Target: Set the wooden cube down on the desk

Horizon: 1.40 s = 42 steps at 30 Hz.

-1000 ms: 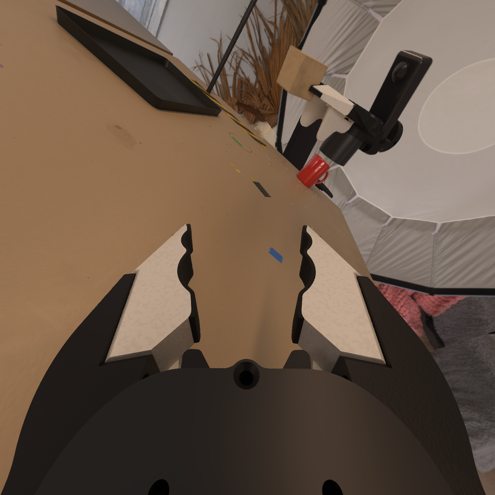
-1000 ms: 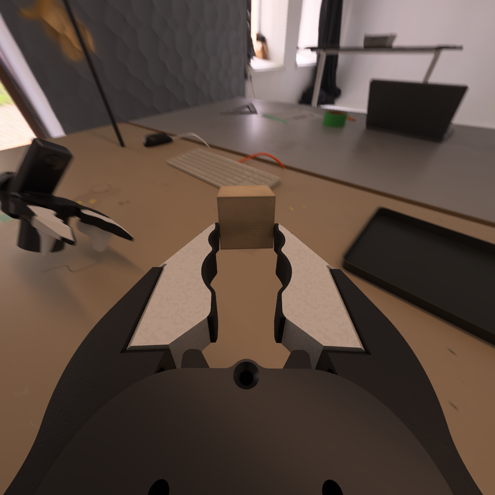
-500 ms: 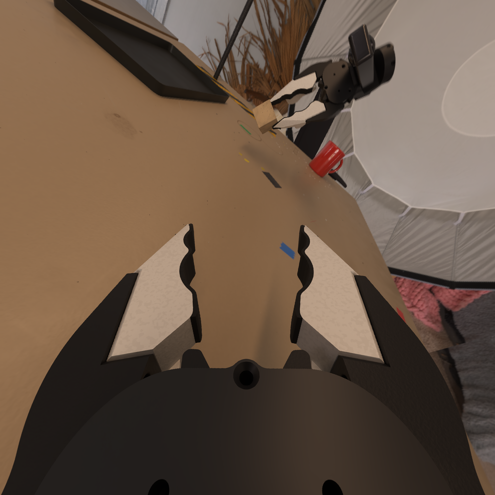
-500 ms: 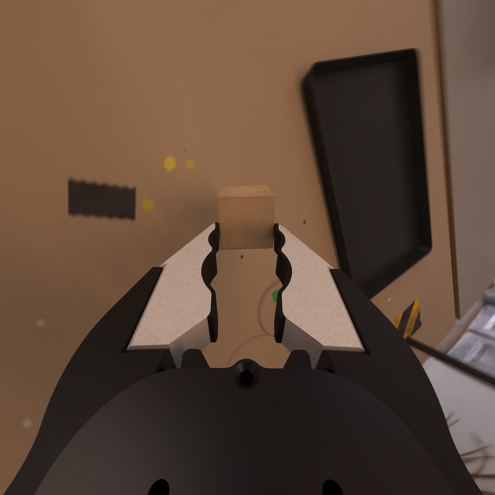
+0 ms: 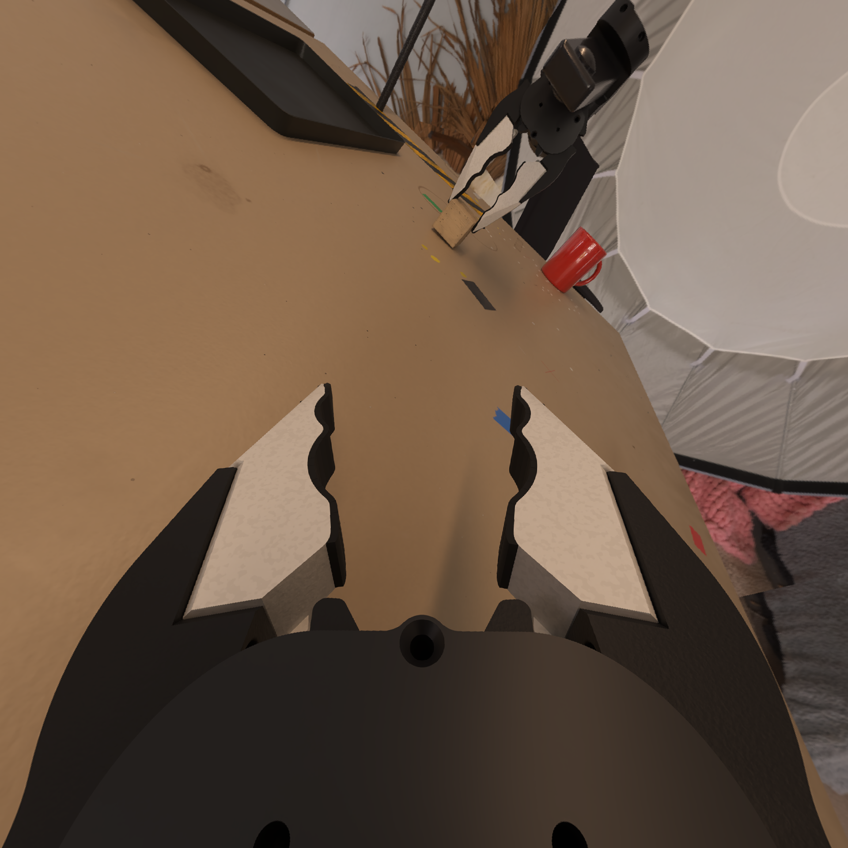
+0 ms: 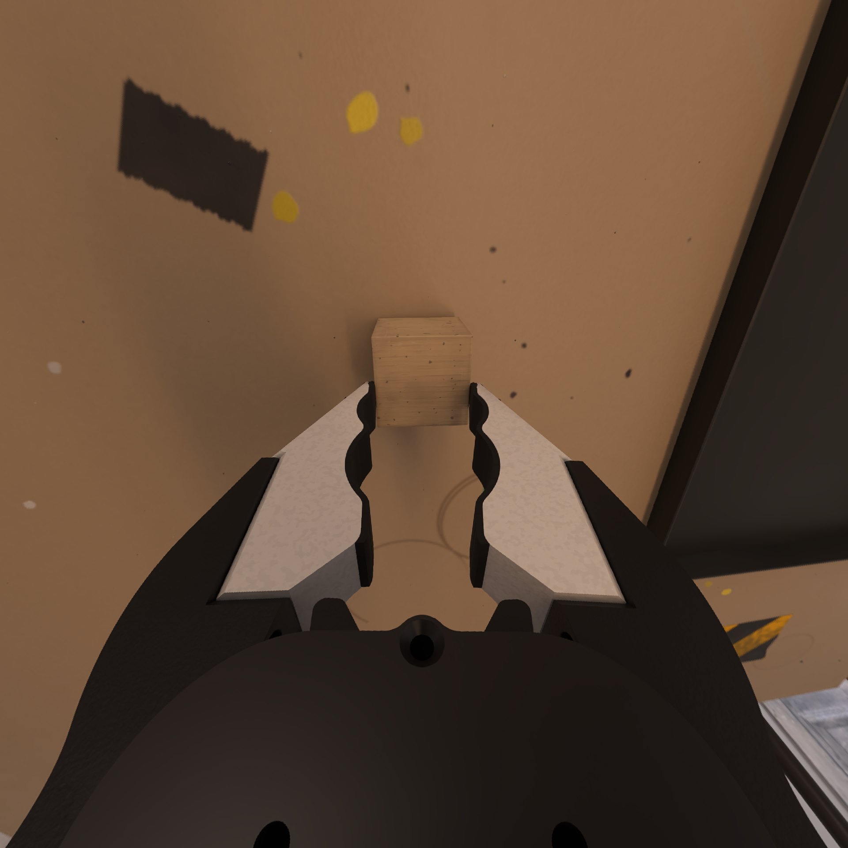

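Observation:
The wooden cube (image 6: 421, 367) is a small pale block held between the fingertips of my right gripper (image 6: 422, 387), which is shut on it and points down at the brown desk (image 6: 573, 183). In the left wrist view the cube (image 5: 452, 225) sits low at the desk surface (image 5: 183, 367) and seems to touch it, with the right gripper (image 5: 464, 219) above it. My left gripper (image 5: 422, 390) is open and empty, low over the desk, well short of the cube.
A black tray (image 6: 780, 367) lies just right of the cube; it also shows in the left wrist view (image 5: 284, 78). A red mug (image 5: 573, 259) stands near the desk's right edge. A black tape patch (image 6: 192, 156) and yellow dots (image 6: 362, 112) mark the desk.
My right gripper has tipped down and lowered the cube from high in the air to the desk surface, still shut on it. My left gripper has barely moved.

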Motion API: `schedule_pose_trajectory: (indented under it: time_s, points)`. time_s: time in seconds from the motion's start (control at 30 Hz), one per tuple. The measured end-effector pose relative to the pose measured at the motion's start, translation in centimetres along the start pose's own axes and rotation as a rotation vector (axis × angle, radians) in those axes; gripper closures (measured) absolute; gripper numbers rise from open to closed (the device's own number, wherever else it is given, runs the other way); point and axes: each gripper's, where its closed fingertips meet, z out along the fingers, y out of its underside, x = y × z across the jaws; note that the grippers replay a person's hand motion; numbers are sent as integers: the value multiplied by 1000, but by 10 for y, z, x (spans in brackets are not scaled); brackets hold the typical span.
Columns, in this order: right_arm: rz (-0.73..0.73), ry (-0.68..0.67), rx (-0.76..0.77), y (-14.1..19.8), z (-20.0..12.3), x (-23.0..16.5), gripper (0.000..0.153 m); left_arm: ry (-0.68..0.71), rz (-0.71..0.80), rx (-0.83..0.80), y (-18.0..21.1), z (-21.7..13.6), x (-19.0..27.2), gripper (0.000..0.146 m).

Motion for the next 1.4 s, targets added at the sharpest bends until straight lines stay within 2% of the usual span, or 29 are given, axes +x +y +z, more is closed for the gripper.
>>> schedule_pose_trajectory:
  time_s: [0.2, 0.5, 0.83, 0.9, 1.03, 1.1, 1.2, 1.3, 1.4]
  points:
    - [11, -13, 75, -8, 3, 4, 112, 6, -11, -2, 0, 0, 0, 69]
    - [-3, -18, 15, 0, 3, 4, 112, 11, -21, -4, 0, 0, 0, 70]
    - [20, 14, 28, -2, 1, 6, 112, 9, -29, -8, 0, 0, -1, 70]
    - [39, 31, 49, -6, -4, 7, 98, 12, -31, -11, 0, 0, -1, 70]
    - [68, 115, 95, -18, -25, 15, 86, 17, -28, -13, 0, 0, 0, 70]
    - [102, 201, 211, -37, -50, 20, 86, 18, -18, -13, 2, 0, 2, 70]
    - [267, 338, 551, -84, -105, 24, 82, 17, 6, -15, 3, 1, 4, 69]
    - [541, 380, 958, -127, -163, 16, 39, 15, 25, -15, 3, 1, 6, 69]
    - [643, 404, 1383, -159, -210, -6, 37, 13, 44, -11, 2, 0, 9, 69]
